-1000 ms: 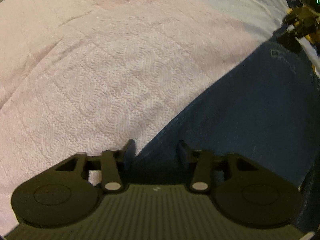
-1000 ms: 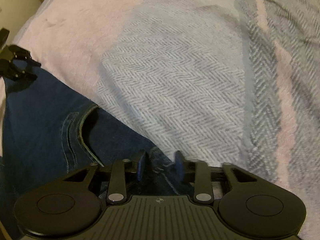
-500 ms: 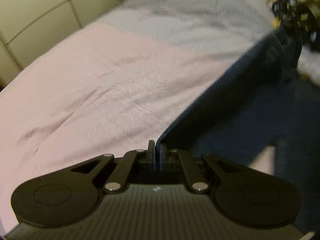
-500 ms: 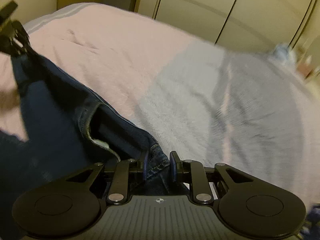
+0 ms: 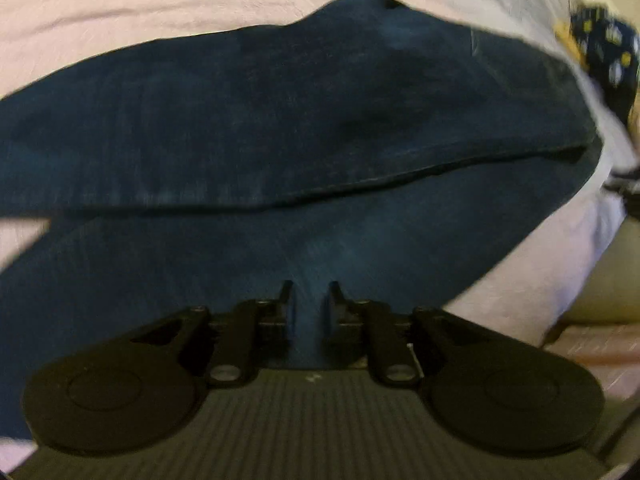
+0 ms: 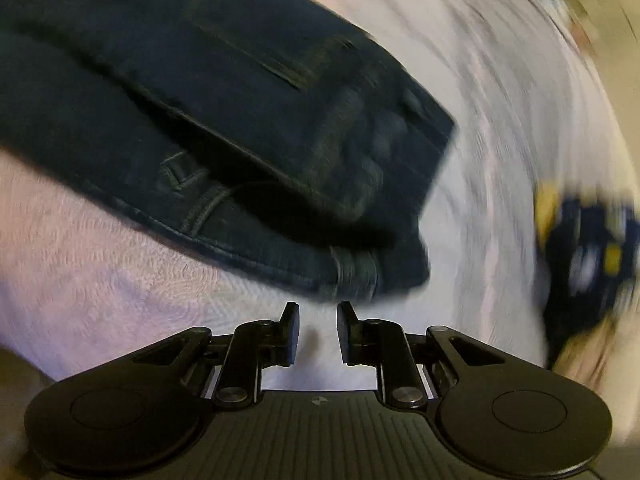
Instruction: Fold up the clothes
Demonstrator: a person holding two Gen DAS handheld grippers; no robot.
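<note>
Bed point(image 5: 120, 20) filled frame top in left view, right and lower left in right view; pinkish-white cover served as folding surface.

Jeans point(image 5: 280, 120) lay doubled on bed across mid frame, upper layer over lower, likely to halve length.

Left gripper point(image 5: 309, 300) low centre, fingers narrow and opening; denim behind gap, grip unclear.

Right gripper point(image 6: 318, 322) fingers narrow, closing, empty, just below waistband.

Only right view showed waistband, belt loop, pocket; only left showed fold edge.

Patterned cloth point(image 6: 588, 248) right edge, blurred.
</note>
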